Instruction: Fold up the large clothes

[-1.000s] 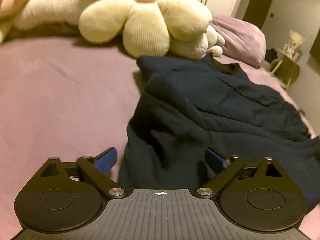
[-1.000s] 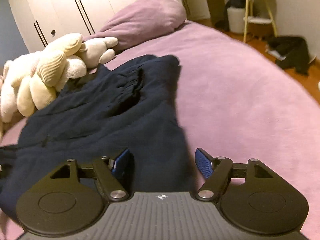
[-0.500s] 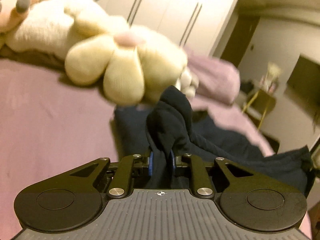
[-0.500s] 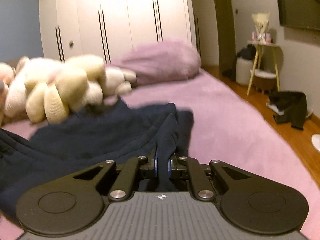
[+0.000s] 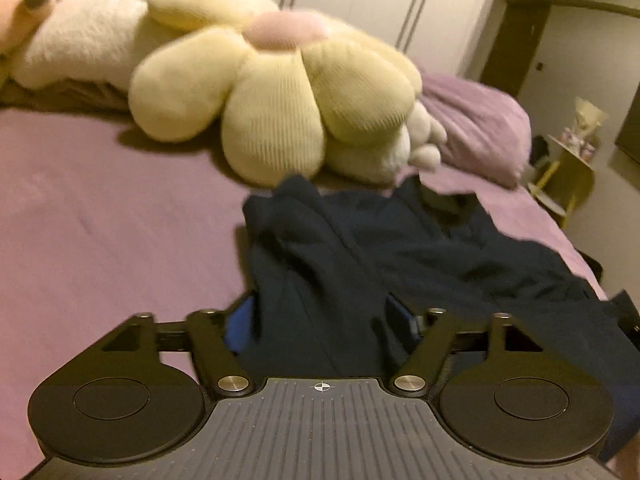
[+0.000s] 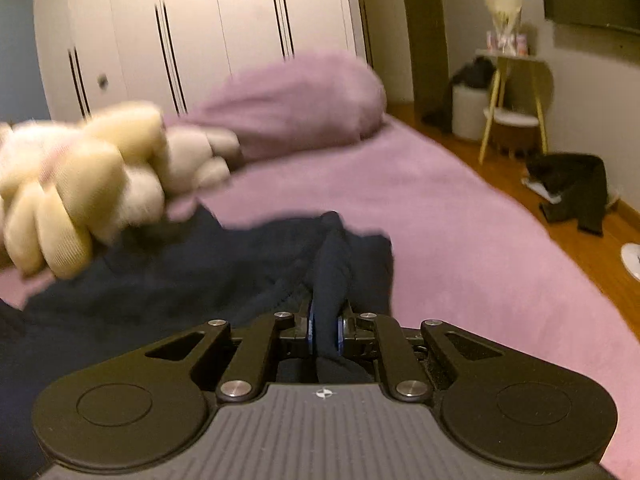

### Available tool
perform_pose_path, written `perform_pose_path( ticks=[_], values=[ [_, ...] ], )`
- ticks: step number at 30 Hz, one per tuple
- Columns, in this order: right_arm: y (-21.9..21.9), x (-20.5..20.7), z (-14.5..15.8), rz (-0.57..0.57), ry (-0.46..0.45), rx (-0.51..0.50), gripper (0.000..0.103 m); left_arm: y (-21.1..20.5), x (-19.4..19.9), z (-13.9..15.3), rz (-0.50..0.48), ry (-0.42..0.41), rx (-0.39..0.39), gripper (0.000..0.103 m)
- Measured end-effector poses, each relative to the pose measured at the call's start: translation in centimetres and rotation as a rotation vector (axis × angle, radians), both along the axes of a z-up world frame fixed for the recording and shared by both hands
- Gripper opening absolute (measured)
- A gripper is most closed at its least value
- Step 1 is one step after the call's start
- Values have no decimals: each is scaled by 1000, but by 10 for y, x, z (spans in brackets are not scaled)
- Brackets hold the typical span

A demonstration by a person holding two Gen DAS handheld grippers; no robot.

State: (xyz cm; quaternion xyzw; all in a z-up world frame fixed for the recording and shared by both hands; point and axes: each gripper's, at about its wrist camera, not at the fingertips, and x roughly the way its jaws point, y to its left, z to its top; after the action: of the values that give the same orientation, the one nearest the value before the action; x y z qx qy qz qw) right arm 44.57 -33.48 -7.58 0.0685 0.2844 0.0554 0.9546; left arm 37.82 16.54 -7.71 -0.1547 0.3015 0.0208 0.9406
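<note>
Two grippers over one dark navy garment (image 5: 420, 256) spread on a bed (image 5: 104, 232) with a purple cover; left gripper (image 5: 320, 322) released, its blue-padded fingers (image 5: 236, 330) spread wide with a raised fold of the garment lying between them, and whether the pads touch the cloth cannot be told; right gripper (image 6: 324, 330) clenched on the garment (image 6: 168, 280), a narrow bunched ridge of navy cloth pinched between the two blue pads and rising forward from the jaws; remainder of the garment lies ahead and to the left of the right gripper, rumpled, flat on the bed (image 6: 460, 240); beyond the left gripper, just past the far edge of the garment, a pale yellow flower-shaped plush (image 5: 276, 92) with a pink centre, blurred; the same plush (image 6: 72, 188) ahead-left of the right gripper, overlapping the garment's far edge; a purple pillow (image 6: 296, 100) farther ahead, before white wardrobe doors (image 6: 192, 28); right of the right gripper, off the bed, a wooden floor (image 6: 576, 240) bearing a dark heap of clothing (image 6: 576, 188).
</note>
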Motion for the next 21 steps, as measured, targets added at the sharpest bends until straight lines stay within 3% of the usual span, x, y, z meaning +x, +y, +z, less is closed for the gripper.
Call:
perform_pose_path(
  ticks=[2, 3, 5, 6, 7, 10, 15, 19, 21],
  values=[
    [-3, 2, -9, 13, 24, 15, 21, 3, 2, -7, -11, 42, 6, 67],
    [-4, 1, -12, 23, 30, 32, 21, 3, 2, -8, -3, 48, 25, 46],
    [-6, 0, -17, 37, 34, 37, 20, 2, -4, -4, -6, 39, 12, 25],
    [-6, -2, -17, 39, 29, 21, 17, 2, -6, 0, -6, 28, 6, 21],
    [-3, -4, -16, 43, 17, -3, 10, 0, -10, 9, -7, 8, 11, 19],
    [9, -17, -3, 68, -62, -67, 8, -2, -10, 43, -23, -73, 16, 18],
    [18, 3, 46, 34, -207, -67, 8, -6, 41, 88, 54, -186, 97, 19],
    [41, 62, 71, -93, -291, -108, 8, -14, 101, 89, 148, -233, 162, 23],
    [53, 95, 72, -149, -311, -122, 9, -23, 127, 73, 190, -216, 221, 33]
  ],
)
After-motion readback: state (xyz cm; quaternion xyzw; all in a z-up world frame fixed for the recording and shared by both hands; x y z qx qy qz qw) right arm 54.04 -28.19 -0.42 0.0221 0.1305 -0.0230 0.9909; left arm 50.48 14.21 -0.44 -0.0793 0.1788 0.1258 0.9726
